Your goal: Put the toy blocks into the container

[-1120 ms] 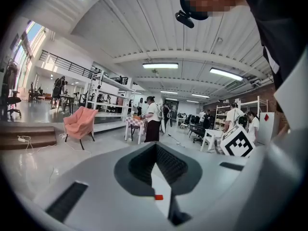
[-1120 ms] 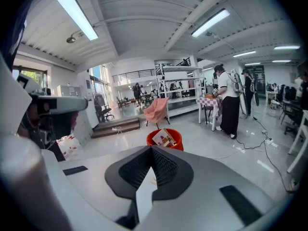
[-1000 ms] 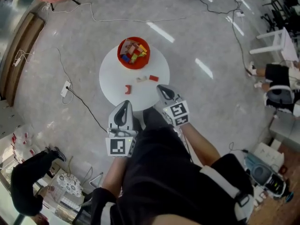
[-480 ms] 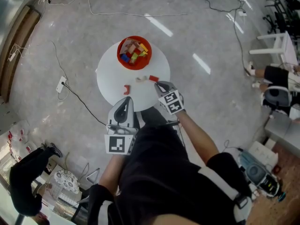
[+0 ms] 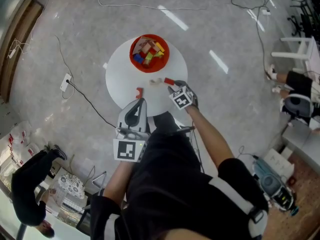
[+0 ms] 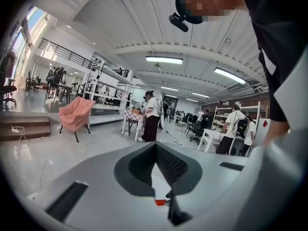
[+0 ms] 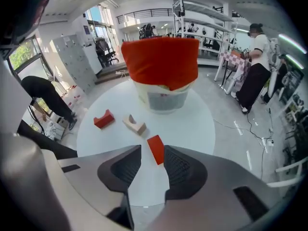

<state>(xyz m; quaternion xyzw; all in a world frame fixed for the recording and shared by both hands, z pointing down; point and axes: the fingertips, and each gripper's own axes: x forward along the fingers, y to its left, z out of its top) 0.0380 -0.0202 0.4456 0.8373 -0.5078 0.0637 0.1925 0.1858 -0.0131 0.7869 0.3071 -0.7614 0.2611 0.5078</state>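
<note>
- While the right gripper (image 7: 153,148) (image 5: 172,87) points steeply down at the white round table (image 5: 122,76), its jaws stand apart and have just been opening. The red flat block (image 7: 155,149) (image 5: 169,81) sits between the tips, resting on the table, not clamped.
- A gap shows on the left jaw's side of that block. The right jaw's side is too close to call contact.
- red flat block: lies on its broad face. In the right gripper view its long axis runs along the jaw gap, away from the camera, with the far end leaning slightly left. In the head view it is on the table's right half, between the gripper and the container.
- container (image 5: 149,53) (image 7: 161,64): red, upright, at the far side of the table, with coloured blocks (image 5: 150,51) piled inside.
- beige notched block (image 7: 134,124) (image 5: 156,82): just left of the red flat block, apart from it, notch up. In the right gripper view its long axis is diagonal, far-left to near-right.
- red notched block (image 7: 104,119) (image 5: 139,91): further left, notch up, long axis slanted the opposite way.
- left gripper (image 5: 142,100) (image 6: 155,146): tips meet, clenched on nothing. It is at the table's near edge, close to the red notched block, aimed nearly level across the room.
</note>
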